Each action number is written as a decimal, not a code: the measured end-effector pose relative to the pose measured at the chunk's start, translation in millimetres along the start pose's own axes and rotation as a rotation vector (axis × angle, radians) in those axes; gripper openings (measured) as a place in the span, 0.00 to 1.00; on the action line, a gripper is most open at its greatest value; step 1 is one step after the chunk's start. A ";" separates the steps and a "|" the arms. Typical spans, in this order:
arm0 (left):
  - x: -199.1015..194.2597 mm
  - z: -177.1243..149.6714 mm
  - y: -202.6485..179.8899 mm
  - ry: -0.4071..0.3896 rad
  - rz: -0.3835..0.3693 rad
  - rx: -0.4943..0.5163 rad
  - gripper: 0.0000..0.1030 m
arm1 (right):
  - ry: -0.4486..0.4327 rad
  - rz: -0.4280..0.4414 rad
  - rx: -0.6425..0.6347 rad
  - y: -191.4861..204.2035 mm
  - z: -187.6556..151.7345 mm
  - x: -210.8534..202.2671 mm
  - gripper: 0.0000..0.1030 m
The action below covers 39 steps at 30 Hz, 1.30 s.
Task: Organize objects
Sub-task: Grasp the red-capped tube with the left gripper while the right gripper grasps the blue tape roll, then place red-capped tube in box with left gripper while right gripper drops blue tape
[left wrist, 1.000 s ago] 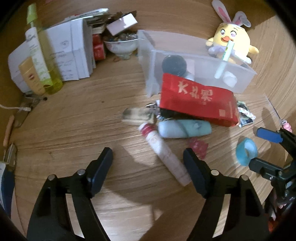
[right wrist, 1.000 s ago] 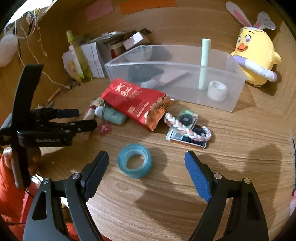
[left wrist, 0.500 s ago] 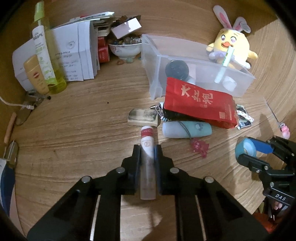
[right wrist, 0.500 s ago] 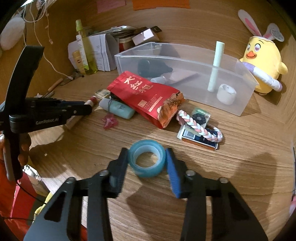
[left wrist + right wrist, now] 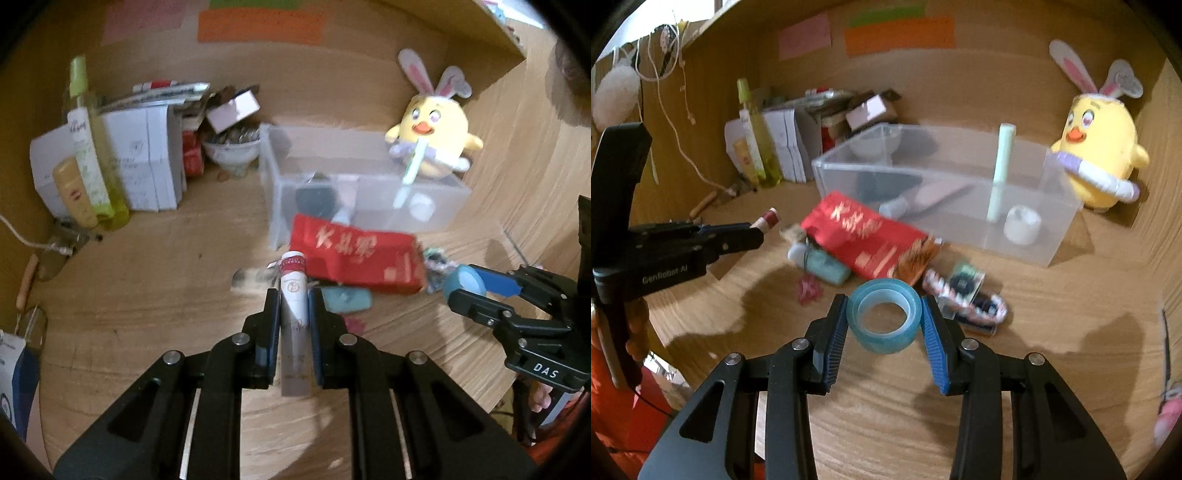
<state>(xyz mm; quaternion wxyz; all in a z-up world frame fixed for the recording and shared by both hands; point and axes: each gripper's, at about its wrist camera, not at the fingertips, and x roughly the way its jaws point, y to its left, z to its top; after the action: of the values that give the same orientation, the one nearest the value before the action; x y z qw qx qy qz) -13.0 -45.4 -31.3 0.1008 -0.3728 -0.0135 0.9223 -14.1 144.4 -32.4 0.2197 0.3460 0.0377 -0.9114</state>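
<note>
- Left gripper, lower centre, fingers clenched on a white red-capped cosmetic tube.
- Right gripper, lower centre, fingers grasping a translucent blue tape roll above the wooden tabletop.

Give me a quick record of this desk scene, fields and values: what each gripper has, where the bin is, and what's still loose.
left gripper: shut on white tube, red band at its far end
right gripper: shut on blue tape roll
clear bin: on the desk beyond both grippers, already holding items
loose on desk: red packet, teal case, braided cord
beside bin: yellow plush chick
</note>
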 end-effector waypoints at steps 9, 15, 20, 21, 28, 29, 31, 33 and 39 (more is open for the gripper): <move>-6.9 26.3 -14.2 -0.067 -0.040 0.011 0.14 | -0.062 -0.053 0.002 -17.7 19.7 -13.7 0.35; -5.4 45.0 -21.2 -0.102 -0.046 0.022 0.14 | -0.093 -0.081 0.027 -35.8 32.5 -17.8 0.35; 1.0 56.3 -24.5 -0.113 -0.060 0.022 0.14 | -0.118 -0.097 0.035 -49.8 46.1 -16.9 0.35; 2.1 58.1 -25.5 -0.114 -0.065 0.022 0.14 | -0.121 -0.098 0.037 -51.6 48.3 -16.0 0.35; 15.1 75.8 -32.7 -0.118 -0.071 0.033 0.14 | -0.108 -0.094 0.059 -61.2 61.1 1.2 0.35; 17.6 78.1 -33.4 -0.117 -0.072 0.035 0.14 | -0.103 -0.094 0.056 -61.5 63.0 4.7 0.35; 22.7 82.5 -34.0 -0.113 -0.071 0.035 0.14 | -0.096 -0.094 0.055 -64.1 66.3 10.6 0.35; 28.3 87.2 -33.8 -0.106 -0.071 0.033 0.14 | -0.091 -0.092 0.057 -67.2 70.2 16.3 0.35; 42.2 101.1 -31.4 -0.083 -0.080 0.023 0.14 | -0.081 -0.090 0.065 -76.6 82.5 28.2 0.35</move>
<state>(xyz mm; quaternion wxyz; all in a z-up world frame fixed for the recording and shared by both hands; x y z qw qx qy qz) -106.9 -1.3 15.9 0.1413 -0.3320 -0.0222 0.9324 -116.2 184.6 5.5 0.1687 0.3135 0.0148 -0.9344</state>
